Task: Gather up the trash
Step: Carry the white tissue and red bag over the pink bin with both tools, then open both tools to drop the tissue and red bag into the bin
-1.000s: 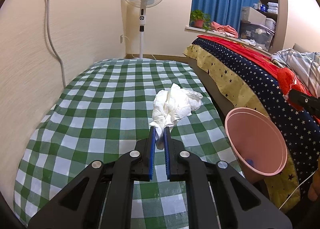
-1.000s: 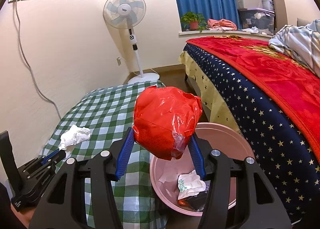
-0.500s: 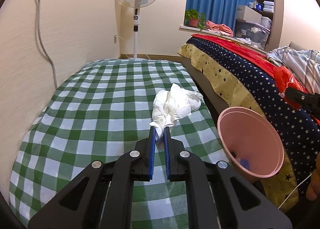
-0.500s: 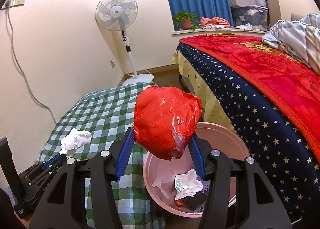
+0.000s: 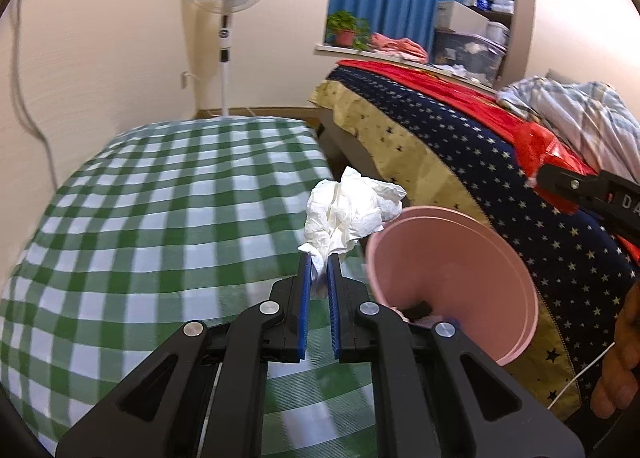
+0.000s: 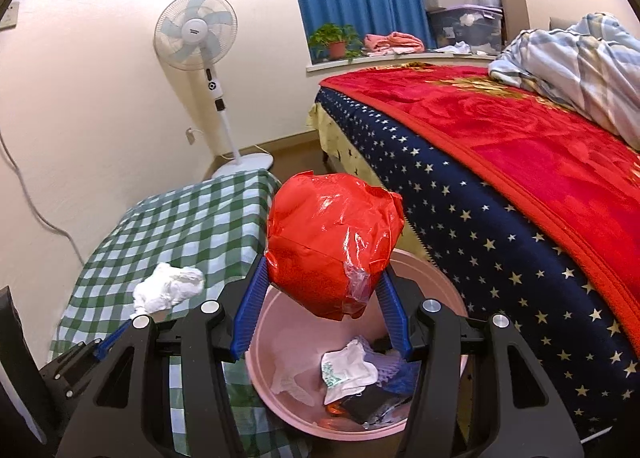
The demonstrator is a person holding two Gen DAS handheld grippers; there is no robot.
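Note:
My left gripper [image 5: 319, 262] is shut on a crumpled white tissue [image 5: 352, 209], held above the green checked tablecloth [image 5: 160, 217], just left of the pink bin [image 5: 452, 274]. In the right wrist view the tissue [image 6: 168, 285] and left gripper [image 6: 132, 318] show at the lower left. My right gripper [image 6: 320, 278] is shut on a crumpled red plastic bag [image 6: 332, 242], held over the pink bin [image 6: 280, 338], which holds several pieces of trash [image 6: 352, 370]. The red bag [image 5: 540, 153] also shows at the right of the left wrist view.
A bed with a starred navy cover [image 6: 500, 242] and red blanket [image 6: 540, 145] runs along the right. A standing fan [image 6: 196, 37] is by the far wall. A hand [image 5: 616, 370] shows at the right edge.
My left gripper has carried the tissue to the right, closer to the pink bin. My right gripper, holding the red bag, has stayed over the bin.

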